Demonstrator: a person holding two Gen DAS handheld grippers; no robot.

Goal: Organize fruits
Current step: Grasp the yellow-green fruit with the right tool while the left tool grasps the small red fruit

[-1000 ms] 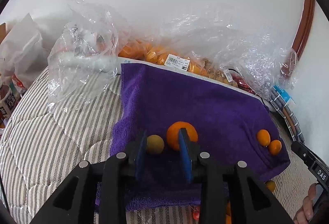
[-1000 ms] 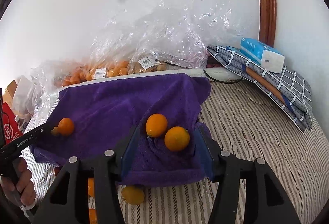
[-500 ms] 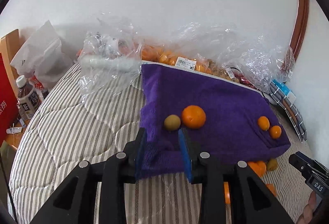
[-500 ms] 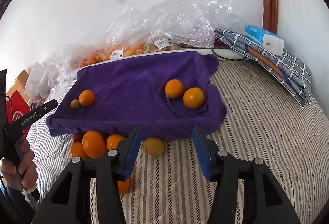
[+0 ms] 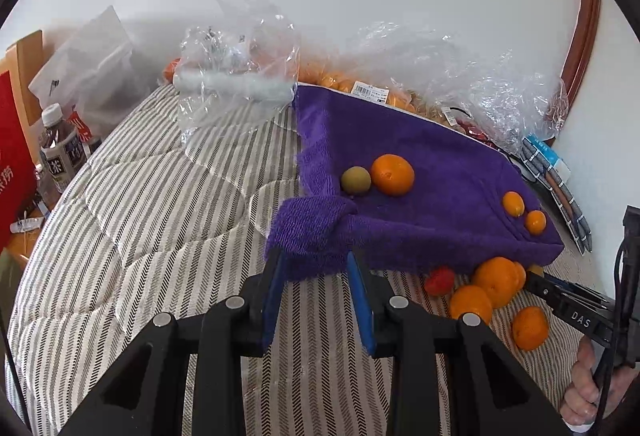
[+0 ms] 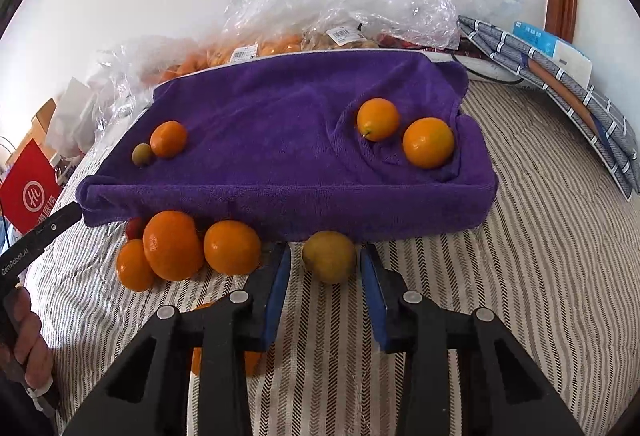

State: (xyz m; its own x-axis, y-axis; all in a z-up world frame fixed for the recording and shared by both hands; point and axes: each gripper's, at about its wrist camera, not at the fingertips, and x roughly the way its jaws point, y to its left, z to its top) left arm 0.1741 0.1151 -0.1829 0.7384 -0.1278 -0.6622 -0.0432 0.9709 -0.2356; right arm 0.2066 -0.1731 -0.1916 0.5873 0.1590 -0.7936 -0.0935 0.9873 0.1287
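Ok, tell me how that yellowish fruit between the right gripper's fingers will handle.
The yellowish fruit looks round and smooth, so it will probably roll if nudged. It sits on soft striped bedding, which may damp that. It likely feels firm.

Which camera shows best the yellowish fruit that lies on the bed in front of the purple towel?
The right wrist view: the yellowish fruit lies whole just beyond the open right gripper. In the left wrist view it is nearly hidden behind the oranges.
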